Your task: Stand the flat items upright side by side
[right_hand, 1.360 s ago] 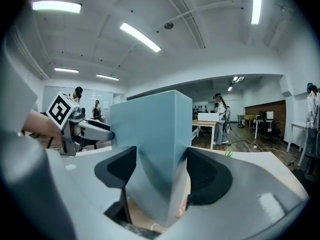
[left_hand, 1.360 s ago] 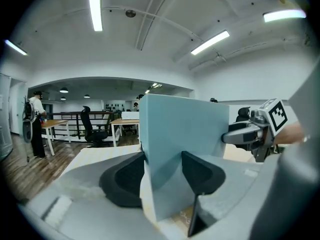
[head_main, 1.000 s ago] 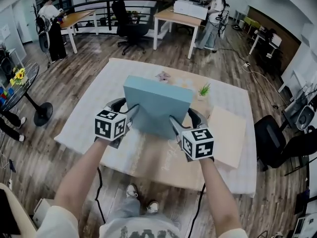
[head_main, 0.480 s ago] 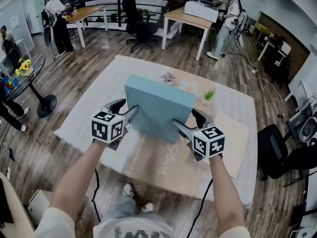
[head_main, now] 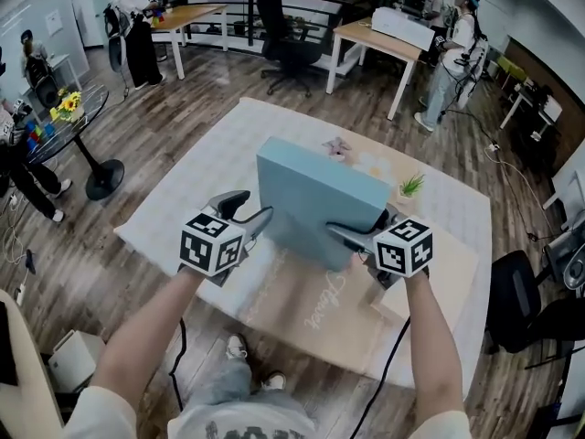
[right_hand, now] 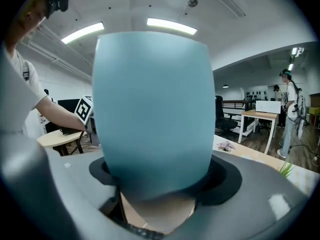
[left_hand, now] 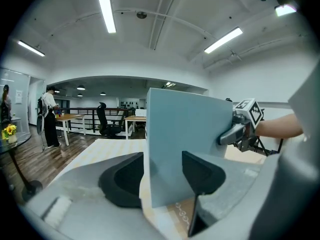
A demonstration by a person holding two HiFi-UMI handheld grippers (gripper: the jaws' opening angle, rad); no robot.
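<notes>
The blue box (head_main: 315,199) stands on edge near the middle of the surface (head_main: 174,222), over a tan mat (head_main: 311,314) with script on it. The left gripper (head_main: 251,208) pinches its left edge, pads on both faces, which I take to be what keeps it from toppling. The right gripper (head_main: 361,229) sits at the box's lower right corner. Its jaws have just been opening and now stand wide apart, the box's broad face between them with neither pad pressing. That looks like a release to test whether the box balances. A paler flat board (head_main: 443,263) lies just right of it, likely the next to go up beside it. A small plant (head_main: 411,187) stands behind. The surface wears a white cloth; around it are plank floor, desks, office chairs and several people standing.
</notes>
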